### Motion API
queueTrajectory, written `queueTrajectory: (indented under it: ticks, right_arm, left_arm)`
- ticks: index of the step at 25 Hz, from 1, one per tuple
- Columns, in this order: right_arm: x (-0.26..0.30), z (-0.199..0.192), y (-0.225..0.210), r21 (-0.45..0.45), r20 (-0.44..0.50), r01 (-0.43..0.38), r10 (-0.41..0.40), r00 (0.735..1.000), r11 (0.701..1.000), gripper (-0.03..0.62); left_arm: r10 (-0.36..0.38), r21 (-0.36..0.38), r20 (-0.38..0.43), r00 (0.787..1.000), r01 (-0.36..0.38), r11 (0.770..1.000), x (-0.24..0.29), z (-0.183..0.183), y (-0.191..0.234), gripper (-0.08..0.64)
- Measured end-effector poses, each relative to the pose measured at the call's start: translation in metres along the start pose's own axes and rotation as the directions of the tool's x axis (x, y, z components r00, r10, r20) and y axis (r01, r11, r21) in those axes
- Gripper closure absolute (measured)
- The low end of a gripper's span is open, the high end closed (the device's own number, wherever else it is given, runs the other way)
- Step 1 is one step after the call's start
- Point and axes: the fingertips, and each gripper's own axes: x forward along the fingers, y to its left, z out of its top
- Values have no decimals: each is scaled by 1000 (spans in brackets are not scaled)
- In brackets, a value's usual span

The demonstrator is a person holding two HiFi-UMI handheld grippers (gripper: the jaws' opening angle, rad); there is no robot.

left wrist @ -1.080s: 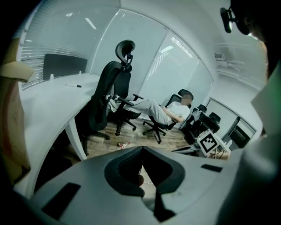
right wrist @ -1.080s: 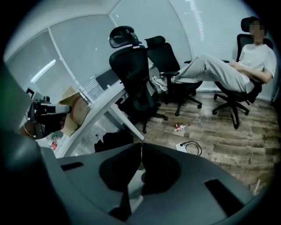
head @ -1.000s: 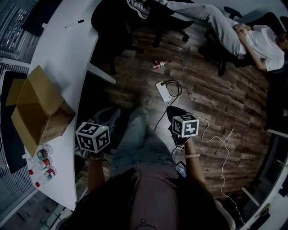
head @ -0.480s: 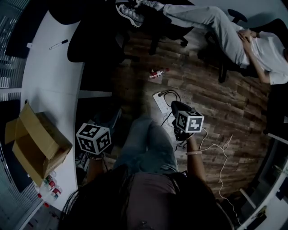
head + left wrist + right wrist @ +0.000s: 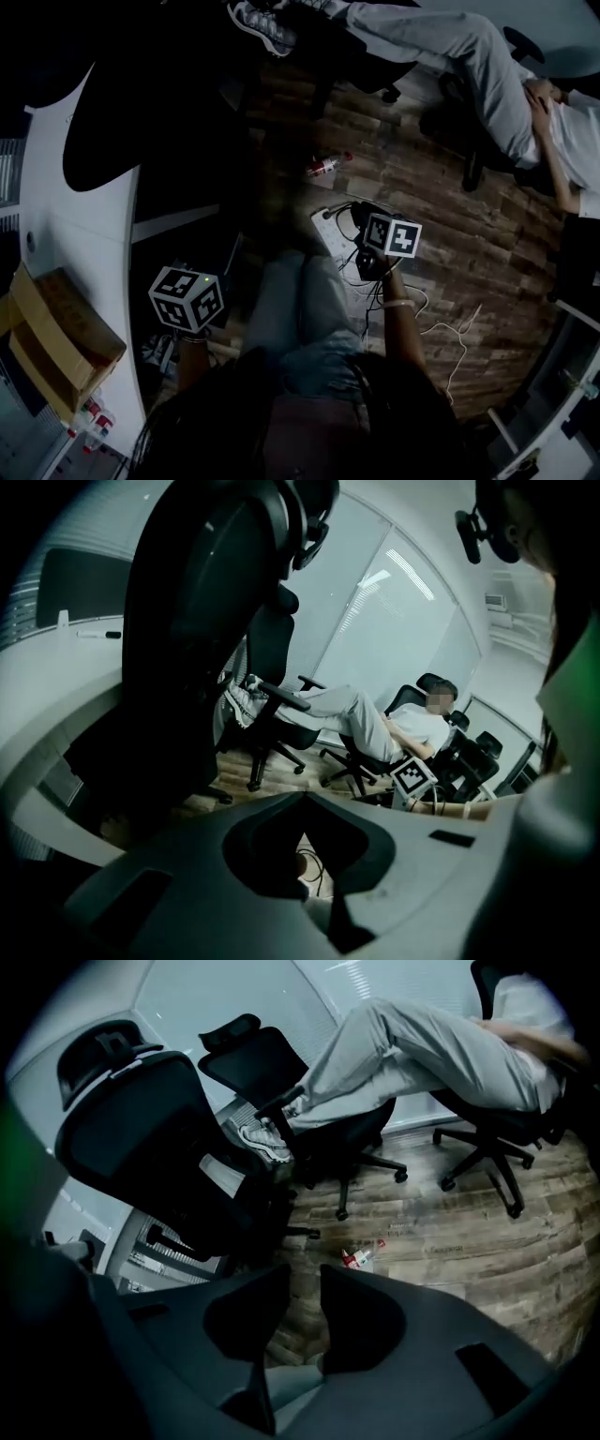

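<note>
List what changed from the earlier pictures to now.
The right tool opened its jaws slightly, with nothing between them. Both tools moved closer to the black office chair, which now looms beside the left tool. The left tool's jaws stayed together, and the bottle lies where it was.

An office: black high-backed office chairs (image 5: 159, 1138) on castors stand on a wood-plank floor (image 5: 469, 1232) beside a long, curved white desk (image 5: 66, 244) — frosted glass partition walls (image 5: 394, 611) behind, a cardboard box (image 5: 61, 342) at the desk's near end.
</note>
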Motion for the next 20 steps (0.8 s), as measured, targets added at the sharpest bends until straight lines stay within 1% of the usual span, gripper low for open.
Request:
queueTrajectory:
  ticks: [1, 6, 11, 14, 17, 20]
  right_arm:
    - [16, 0, -9, 18, -6, -4, 5, 1000, 1000, 498]
    - [97, -4, -52, 94, -6, -40, 41, 999, 995, 466]
    - [174, -24, -95, 157, -42, -35, 42, 998, 987, 438]
    - [220, -39, -119, 192, -62, -32, 44, 997, 981, 416]
    - [266, -49, -143, 241, -73, -21, 40, 997, 970, 386]
    - [309, -56, -163, 307, -83, -12, 39, 996, 952, 357]
  left_arm:
    - [4, -8, -6, 1000, -4, 1000, 12, -7, 6, 554]
    - [9, -34, -27, 1000, -10, 999, 70, -41, 39, 554]
    - [16, -20, -26, 1000, -16, 1000, 118, -71, 76, 554]
    - [19, -14, -8, 1000, -19, 1000, 144, -87, 97, 554]
    - [24, -11, 8, 1000, -24, 1000, 166, -103, 119, 554]
    - [39, 3, 18, 999, -40, 999, 186, -116, 142, 554]
